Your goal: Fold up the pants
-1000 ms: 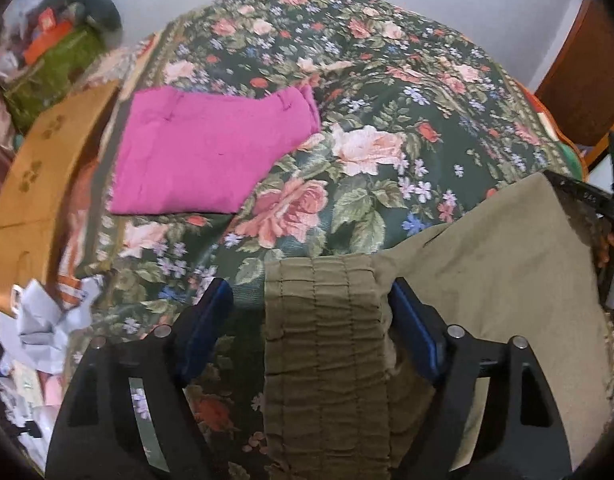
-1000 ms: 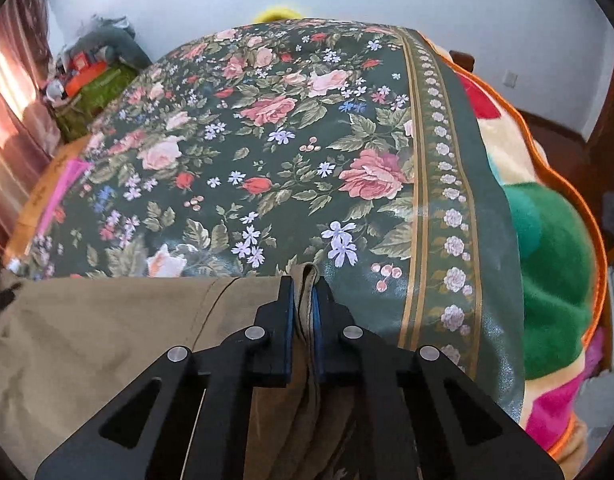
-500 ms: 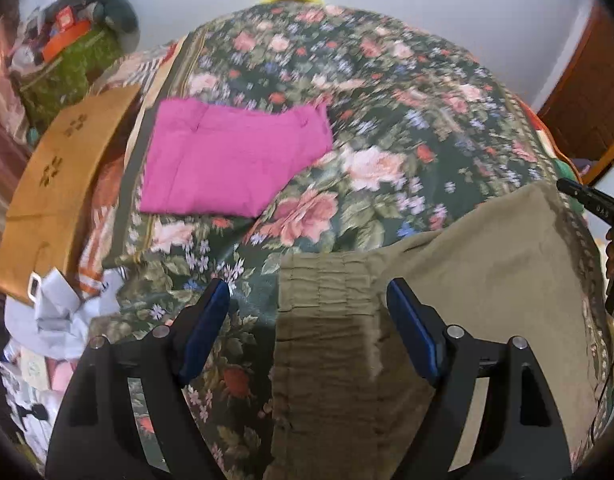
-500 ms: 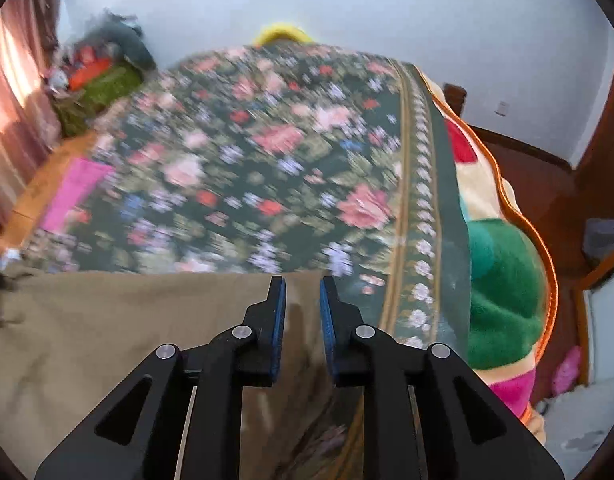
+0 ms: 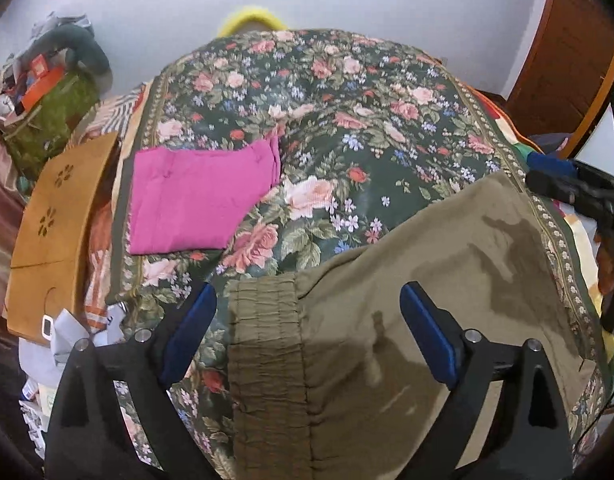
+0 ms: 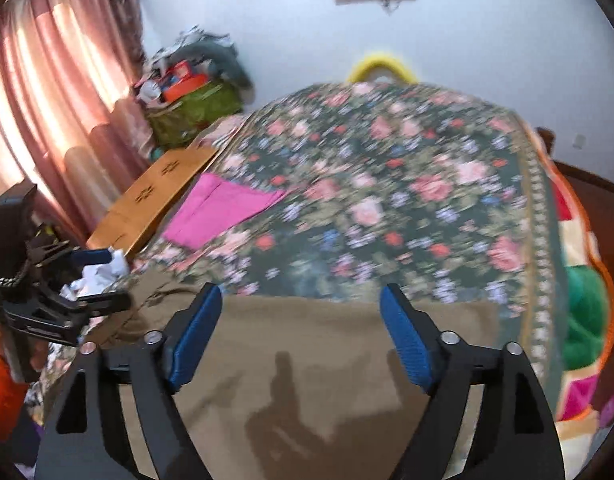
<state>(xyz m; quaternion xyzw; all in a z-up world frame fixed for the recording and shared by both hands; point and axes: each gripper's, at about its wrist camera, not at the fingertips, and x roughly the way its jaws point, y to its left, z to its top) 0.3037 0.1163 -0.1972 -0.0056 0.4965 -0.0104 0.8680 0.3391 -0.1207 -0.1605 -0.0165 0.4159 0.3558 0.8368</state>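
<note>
Olive-brown pants (image 5: 407, 320) lie flat on the near part of a floral bedspread (image 5: 327, 120), the gathered waistband (image 5: 267, 340) at the left. My left gripper (image 5: 307, 332) is open and empty, raised above the waistband end. My right gripper (image 6: 299, 332) is open and empty above the pants (image 6: 307, 360) at their right end. The right gripper also shows at the right edge of the left wrist view (image 5: 567, 184), and the left gripper at the left of the right wrist view (image 6: 67, 296).
A folded pink garment (image 5: 199, 196) lies on the bed's left side. A wooden board (image 5: 55, 224) and crumpled paper (image 5: 67, 336) sit off the left edge. A green bag with clutter (image 5: 47, 108) stands by the wall. Bright blankets (image 6: 583, 312) hang off the right side.
Both grippers let go of the pants, opened wide and rose. The pants now lie spread flat on the bed.
</note>
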